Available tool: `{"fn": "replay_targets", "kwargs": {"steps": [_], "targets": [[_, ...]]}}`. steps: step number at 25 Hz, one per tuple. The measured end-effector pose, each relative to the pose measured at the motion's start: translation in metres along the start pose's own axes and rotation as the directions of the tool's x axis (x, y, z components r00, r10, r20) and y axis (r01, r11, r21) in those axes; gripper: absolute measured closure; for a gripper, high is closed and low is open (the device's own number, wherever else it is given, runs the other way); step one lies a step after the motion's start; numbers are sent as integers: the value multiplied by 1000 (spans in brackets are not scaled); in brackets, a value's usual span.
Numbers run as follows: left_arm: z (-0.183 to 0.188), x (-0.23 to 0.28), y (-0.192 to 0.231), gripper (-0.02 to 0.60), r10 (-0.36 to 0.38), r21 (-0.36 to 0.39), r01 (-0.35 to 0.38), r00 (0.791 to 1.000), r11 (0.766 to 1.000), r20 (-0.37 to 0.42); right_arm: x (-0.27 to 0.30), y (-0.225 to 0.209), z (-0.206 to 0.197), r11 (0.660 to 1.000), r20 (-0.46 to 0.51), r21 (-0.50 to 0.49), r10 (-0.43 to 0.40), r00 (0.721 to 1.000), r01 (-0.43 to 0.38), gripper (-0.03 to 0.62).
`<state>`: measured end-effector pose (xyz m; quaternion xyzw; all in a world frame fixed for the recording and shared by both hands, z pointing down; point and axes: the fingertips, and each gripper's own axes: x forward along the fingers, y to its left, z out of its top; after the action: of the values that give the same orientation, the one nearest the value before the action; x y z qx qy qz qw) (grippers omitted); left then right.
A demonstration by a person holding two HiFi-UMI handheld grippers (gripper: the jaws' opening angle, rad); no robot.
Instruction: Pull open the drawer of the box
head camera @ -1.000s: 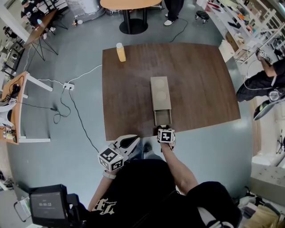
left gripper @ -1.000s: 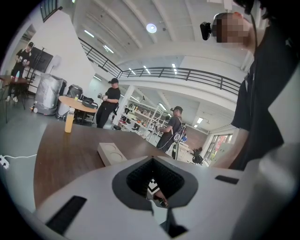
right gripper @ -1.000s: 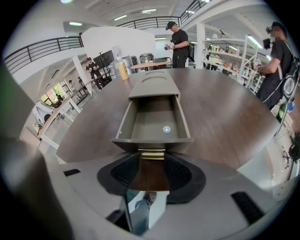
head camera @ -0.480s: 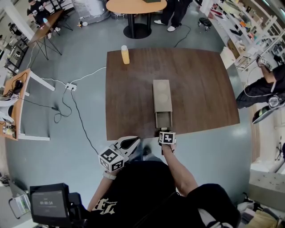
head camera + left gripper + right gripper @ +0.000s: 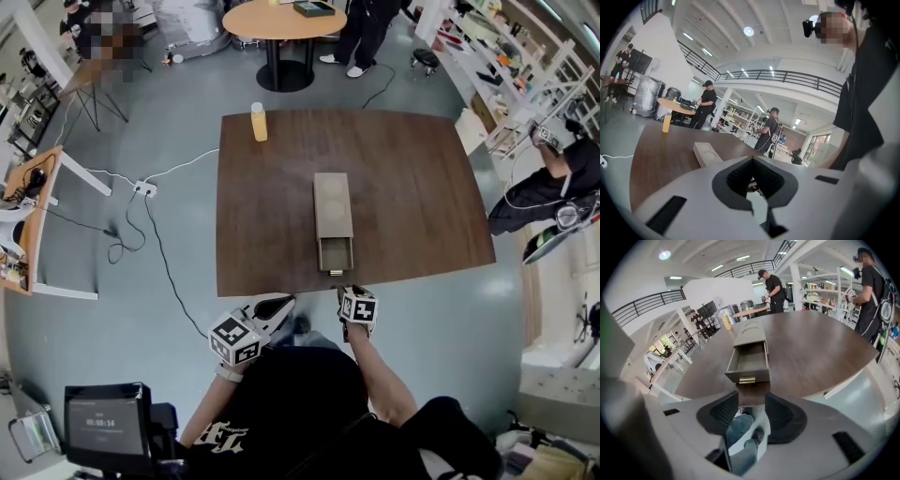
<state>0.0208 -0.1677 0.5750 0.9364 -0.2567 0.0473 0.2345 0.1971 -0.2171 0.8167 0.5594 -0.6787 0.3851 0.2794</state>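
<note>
The long grey box lies in the middle of the brown table, and its drawer stands pulled out toward me. In the right gripper view the drawer shows an empty inside and a metal handle on its front. My right gripper hangs just off the table's near edge, a short way back from the handle. The right gripper is open with nothing between its pads. My left gripper is off the table to the left. The left gripper is shut and empty.
An orange bottle stands at the table's far left corner. A white cable and power strip lie on the floor to the left. A round table and people stand beyond. A person works at shelves on the right.
My right gripper has drawn back from the drawer front and now sits off the table edge, apart from the handle. The drawer stays open. The left gripper has not moved.
</note>
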Motion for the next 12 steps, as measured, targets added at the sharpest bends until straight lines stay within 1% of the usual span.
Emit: {"fn": "replay_targets", "kwargs": {"steps": [2, 4, 7, 9, 10, 12], "targets": [[-3, 2, -6, 581, -2, -4, 2, 1000, 1000, -1, -12, 2, 9, 999, 33, -30, 17, 999, -16, 430], [-6, 5, -11, 581, -6, -7, 6, 1000, 1000, -3, -23, 7, 22, 995, 70, -96, 27, 997, -21, 430], [-12, 8, -15, 581, -14, -7, 14, 1000, 1000, -13, -42, 20, 45, 978, 150, -207, 24, 988, 8, 502], [-13, 8, -16, 581, -21, -5, 21, 1000, 1000, -16, -55, 33, 61, 969, 206, -248, 39, 978, 13, 594], [-13, 8, -17, 581, -25, -4, 25, 1000, 1000, -16, -62, 40, 68, 965, 230, -260, 55, 972, 7, 606], [-12, 9, -19, 581, -34, -3, 34, 999, 999, -16, -75, 53, 82, 961, 275, -275, 93, 957, -15, 606]]}}
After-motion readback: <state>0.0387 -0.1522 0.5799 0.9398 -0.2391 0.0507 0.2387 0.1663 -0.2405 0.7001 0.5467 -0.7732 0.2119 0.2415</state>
